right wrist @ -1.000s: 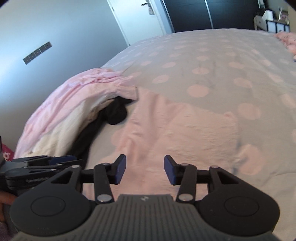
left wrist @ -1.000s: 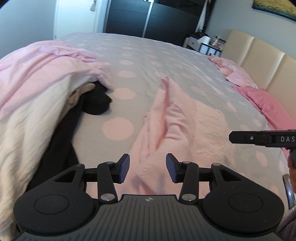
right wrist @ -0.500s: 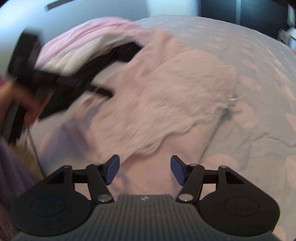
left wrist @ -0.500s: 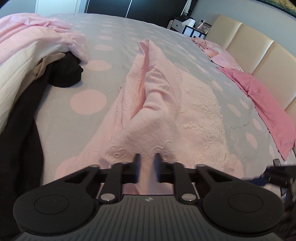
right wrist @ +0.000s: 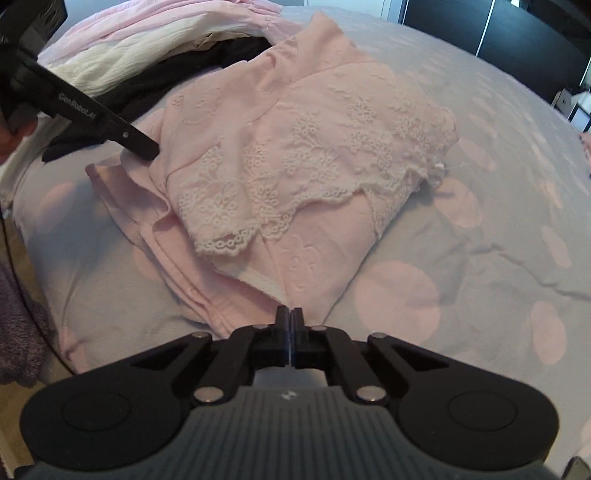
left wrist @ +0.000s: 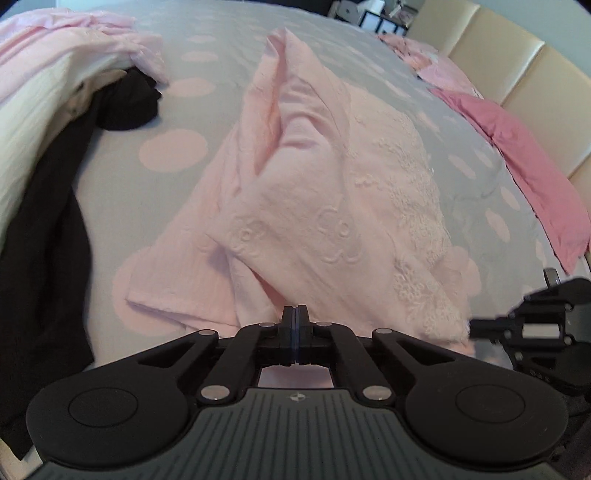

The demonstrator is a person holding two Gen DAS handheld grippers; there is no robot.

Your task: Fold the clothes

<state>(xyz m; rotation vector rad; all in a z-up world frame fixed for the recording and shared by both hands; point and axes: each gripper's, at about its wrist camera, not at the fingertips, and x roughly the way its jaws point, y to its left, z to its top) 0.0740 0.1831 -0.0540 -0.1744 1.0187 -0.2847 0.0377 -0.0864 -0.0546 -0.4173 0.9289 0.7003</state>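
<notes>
A pale pink garment (left wrist: 314, 192) with white lace trim lies crumpled on the bed; it also shows in the right wrist view (right wrist: 295, 155). My left gripper (left wrist: 294, 314) is shut on the garment's near edge, with folds rising from its jaws. My right gripper (right wrist: 289, 317) is shut on the garment's near hem corner. The left gripper (right wrist: 140, 146) shows in the right wrist view at the garment's left edge. The right gripper (left wrist: 491, 326) shows at the right of the left wrist view.
A heap of pink, cream and black clothes (left wrist: 55, 110) lies at the left. The grey bedspread (right wrist: 498, 184) has pink dots. Pink pillows (left wrist: 517, 147) and a beige headboard (left wrist: 524, 66) are at the right. Dark wardrobes (right wrist: 498, 33) stand beyond.
Both grippers went from open to shut on the pink garment's near edge. The right gripper swung around to the garment's lace side. The garment is bunched and lifted where the left gripper holds it.
</notes>
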